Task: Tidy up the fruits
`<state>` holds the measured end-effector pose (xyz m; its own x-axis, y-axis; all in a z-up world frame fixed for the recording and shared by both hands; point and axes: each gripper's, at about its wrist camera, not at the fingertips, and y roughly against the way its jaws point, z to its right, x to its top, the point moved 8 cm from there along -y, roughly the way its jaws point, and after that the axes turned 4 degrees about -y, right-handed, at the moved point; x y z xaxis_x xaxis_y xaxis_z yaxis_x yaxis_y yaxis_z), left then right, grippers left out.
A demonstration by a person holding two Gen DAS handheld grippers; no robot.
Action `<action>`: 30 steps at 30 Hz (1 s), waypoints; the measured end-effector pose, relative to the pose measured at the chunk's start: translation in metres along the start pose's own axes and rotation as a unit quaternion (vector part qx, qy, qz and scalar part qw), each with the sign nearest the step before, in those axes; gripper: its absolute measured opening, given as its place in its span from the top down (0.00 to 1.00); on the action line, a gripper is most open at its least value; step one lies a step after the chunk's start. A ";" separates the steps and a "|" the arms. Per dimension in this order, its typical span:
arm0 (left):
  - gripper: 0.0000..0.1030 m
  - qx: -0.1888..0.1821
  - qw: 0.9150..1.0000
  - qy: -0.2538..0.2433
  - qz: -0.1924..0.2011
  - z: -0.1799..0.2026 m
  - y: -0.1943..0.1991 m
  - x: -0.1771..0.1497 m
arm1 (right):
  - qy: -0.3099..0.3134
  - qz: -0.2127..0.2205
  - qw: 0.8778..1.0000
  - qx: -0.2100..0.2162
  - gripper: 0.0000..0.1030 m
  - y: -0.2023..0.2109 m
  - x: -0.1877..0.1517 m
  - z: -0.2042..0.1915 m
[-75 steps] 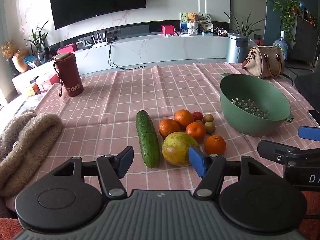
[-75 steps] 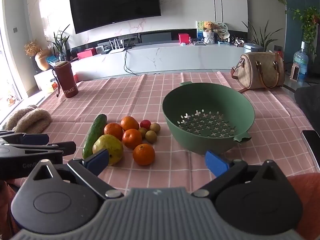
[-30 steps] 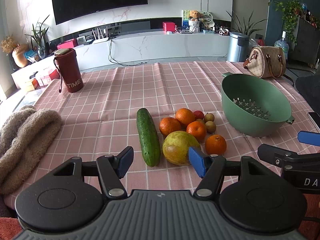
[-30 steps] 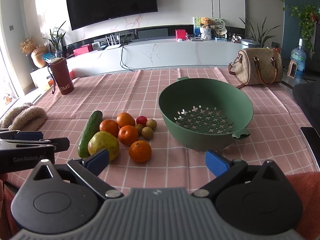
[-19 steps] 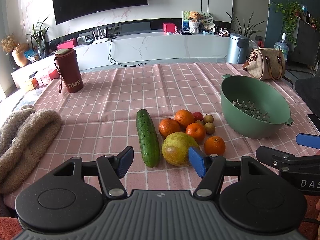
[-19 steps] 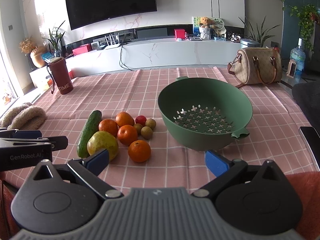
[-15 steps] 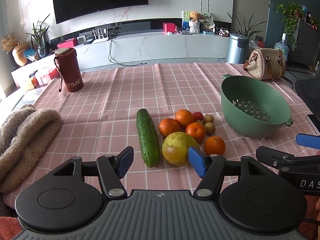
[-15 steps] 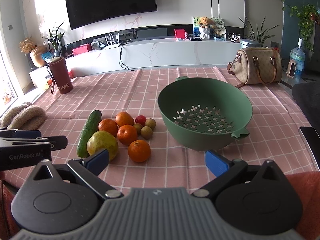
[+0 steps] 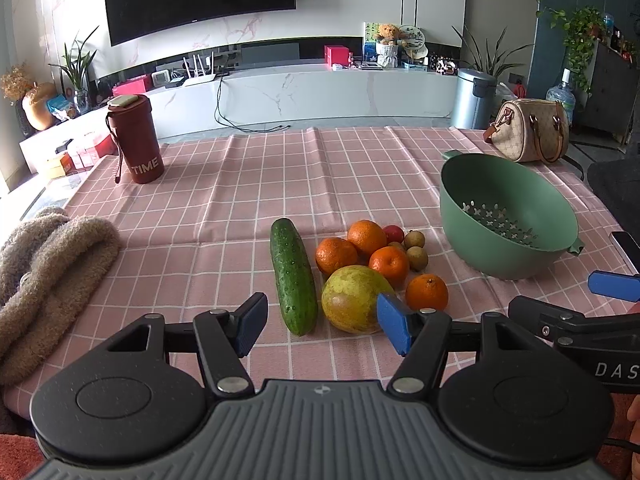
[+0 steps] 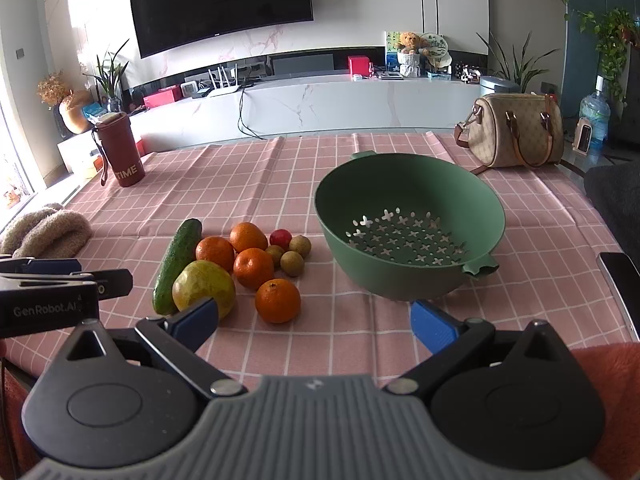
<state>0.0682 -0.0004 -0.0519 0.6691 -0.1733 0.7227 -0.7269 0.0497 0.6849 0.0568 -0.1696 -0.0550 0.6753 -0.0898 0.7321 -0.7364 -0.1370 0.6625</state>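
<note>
Little has changed: both the left gripper (image 9: 322, 326) and right gripper (image 10: 314, 322) still hover spread and empty — fruits (image 10: 248, 266) ahead, untouched; colander (image 10: 408, 208) beyond the right gripper, unfilled.

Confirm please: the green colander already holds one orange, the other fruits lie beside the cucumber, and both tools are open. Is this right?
Not quite. The green colander holds nothing; the right wrist view shows its perforated bottom bare. All four oranges lie on the cloth with the other fruits beside the cucumber. The left tool and right tool are indeed open.
</note>
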 end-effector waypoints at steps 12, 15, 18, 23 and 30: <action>0.31 -0.020 1.000 0.003 -0.010 -0.005 -0.012 0.003 | 0.007 -0.020 1.000 -0.008 0.04 -0.011 0.000 -0.004; 0.37 -0.029 0.999 0.004 -0.026 -0.011 -0.023 0.003 | 0.012 -0.025 1.000 0.007 0.05 -0.015 0.001 -0.011; 0.47 -0.043 0.998 0.021 -0.047 -0.020 -0.037 0.003 | 0.017 -0.033 0.999 0.034 0.12 -0.025 0.002 -0.023; 0.56 -0.066 0.994 0.056 -0.068 -0.038 -0.059 0.006 | 0.026 -0.059 0.995 0.080 0.29 -0.051 0.001 -0.052; 0.63 -0.088 0.987 0.104 -0.089 -0.059 -0.091 0.001 | 0.034 -0.088 0.990 0.107 0.37 -0.092 0.002 -0.080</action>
<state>0.1445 0.0527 -0.1078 0.8149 0.0104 0.5795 -0.5684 0.2098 0.7955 0.1228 -0.0782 -0.1017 0.7823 0.0198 0.6226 -0.5776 -0.3513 0.7369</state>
